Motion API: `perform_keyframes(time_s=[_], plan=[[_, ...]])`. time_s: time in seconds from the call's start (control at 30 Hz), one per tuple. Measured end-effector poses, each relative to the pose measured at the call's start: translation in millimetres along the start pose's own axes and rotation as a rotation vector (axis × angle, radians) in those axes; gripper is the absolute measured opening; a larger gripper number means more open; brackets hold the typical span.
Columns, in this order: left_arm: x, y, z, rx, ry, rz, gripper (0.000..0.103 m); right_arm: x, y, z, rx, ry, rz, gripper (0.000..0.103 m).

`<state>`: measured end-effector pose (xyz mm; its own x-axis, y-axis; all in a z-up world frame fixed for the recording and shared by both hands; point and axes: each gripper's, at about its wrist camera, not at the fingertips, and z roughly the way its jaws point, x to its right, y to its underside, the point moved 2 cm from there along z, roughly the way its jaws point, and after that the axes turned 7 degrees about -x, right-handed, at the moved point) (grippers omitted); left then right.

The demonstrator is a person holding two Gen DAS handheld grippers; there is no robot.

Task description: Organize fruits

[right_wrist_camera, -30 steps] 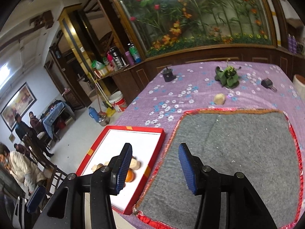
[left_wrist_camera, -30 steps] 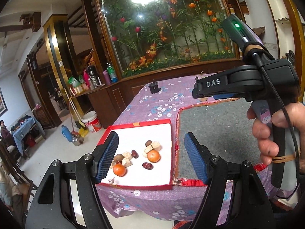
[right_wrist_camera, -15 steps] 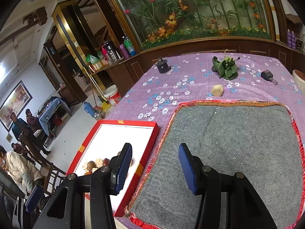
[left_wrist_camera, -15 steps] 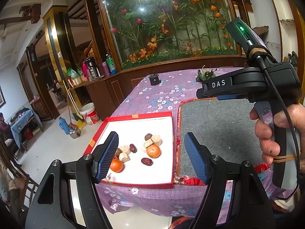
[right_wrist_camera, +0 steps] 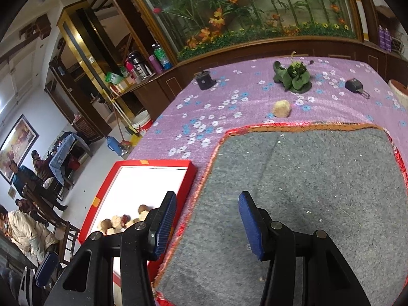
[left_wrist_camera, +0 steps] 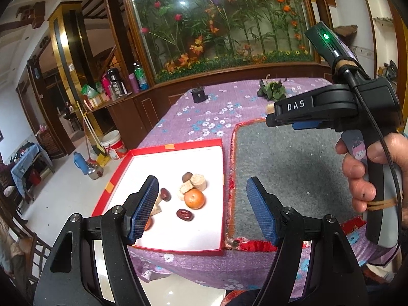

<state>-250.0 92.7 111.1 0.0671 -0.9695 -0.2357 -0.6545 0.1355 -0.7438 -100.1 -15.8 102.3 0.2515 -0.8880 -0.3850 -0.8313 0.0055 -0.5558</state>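
Observation:
A red-rimmed white tray (left_wrist_camera: 176,144) (right_wrist_camera: 188,178) lies at the table's near left corner. In it sit an orange (left_wrist_camera: 194,198), red dates (left_wrist_camera: 184,214), pale chunks (left_wrist_camera: 198,181) and a brown nut (left_wrist_camera: 187,176). A second orange (left_wrist_camera: 149,224) is half hidden behind my left finger. My left gripper (left_wrist_camera: 202,209) hovers open above the tray's near edge, with nothing between its fingers. The right gripper (right_wrist_camera: 207,224) stands open over the grey mat (right_wrist_camera: 306,191), empty. It also shows in the left wrist view (left_wrist_camera: 306,117), held by a hand (left_wrist_camera: 367,168).
The table wears a purple flowered cloth (right_wrist_camera: 224,97). On it further back lie a pale round fruit (right_wrist_camera: 281,108), a green leafy bunch (right_wrist_camera: 293,76), a small black object (right_wrist_camera: 204,80) and a black clip (right_wrist_camera: 355,86). People sit at the lower left (right_wrist_camera: 23,227).
Both grippers have come lower and closer to the table. The tray and mat look larger. In the right wrist view the tray's fruit has slid behind the left finger. Neither jaw opening changed.

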Motion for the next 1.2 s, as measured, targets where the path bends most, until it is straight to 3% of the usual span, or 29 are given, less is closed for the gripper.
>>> perform_keyframes(time_s=[0.17,0.57,0.77,1.0,1.2], plan=[[9,-3,17,-0.033,0.018,0.018,0.072,34,-5,4,-0.008,0.011,0.048,0.049],[44,-16,87,-0.15,0.068,0.05,0.072,149,-6,-38,0.114,0.093,0.138,0.049],[71,-31,111,-0.174,0.087,0.066,0.072,175,-3,-50,0.177,0.084,0.107,0.049],[95,-53,122,-0.145,0.066,0.065,0.072,186,-6,-31,0.212,0.015,0.086,0.049],[108,-70,127,-0.125,0.056,0.076,0.072,195,-11,-20,0.185,-0.022,0.117,0.049]])
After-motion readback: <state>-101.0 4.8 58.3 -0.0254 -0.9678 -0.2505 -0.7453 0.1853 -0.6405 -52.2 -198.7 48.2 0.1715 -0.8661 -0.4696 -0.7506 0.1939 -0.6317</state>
